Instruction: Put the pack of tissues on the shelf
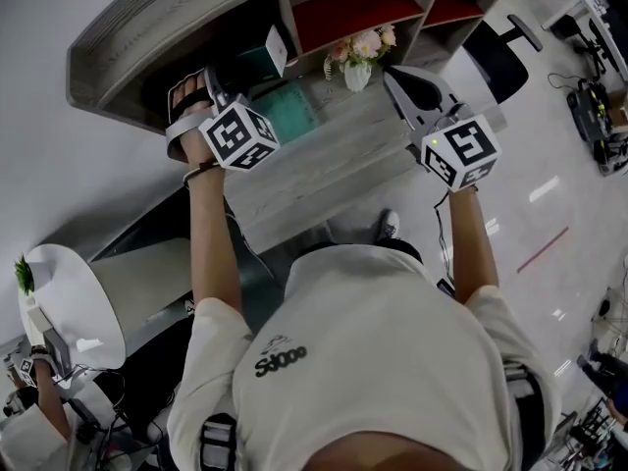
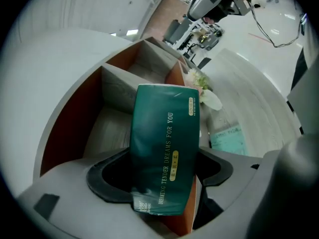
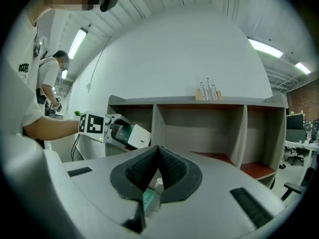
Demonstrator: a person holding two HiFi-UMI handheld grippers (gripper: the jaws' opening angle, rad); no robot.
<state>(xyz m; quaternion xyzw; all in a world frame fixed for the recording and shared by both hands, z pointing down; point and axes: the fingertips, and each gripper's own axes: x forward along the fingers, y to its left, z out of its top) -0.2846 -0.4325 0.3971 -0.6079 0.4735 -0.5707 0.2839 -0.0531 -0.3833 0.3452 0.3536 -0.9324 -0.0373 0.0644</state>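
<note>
A dark green pack of tissues (image 2: 164,153) with gold print stands upright between the jaws of my left gripper (image 2: 164,171), and both pads press its sides. In the head view the left gripper (image 1: 235,75) holds the pack (image 1: 260,62) at the mouth of the leftmost compartment of the grey wooden shelf (image 1: 128,37). The right gripper view shows the pack (image 3: 133,135) off the compartment floor. My right gripper (image 1: 397,78) hangs over the desk to the right, shut with nothing in it (image 3: 158,151).
A vase of pink flowers (image 1: 358,57) and a teal booklet (image 1: 285,111) sit on the desk below the shelf. The other compartments (image 3: 199,128) have red floors. An office chair (image 1: 496,57) stands at right; a round white table (image 1: 69,302) stands at left.
</note>
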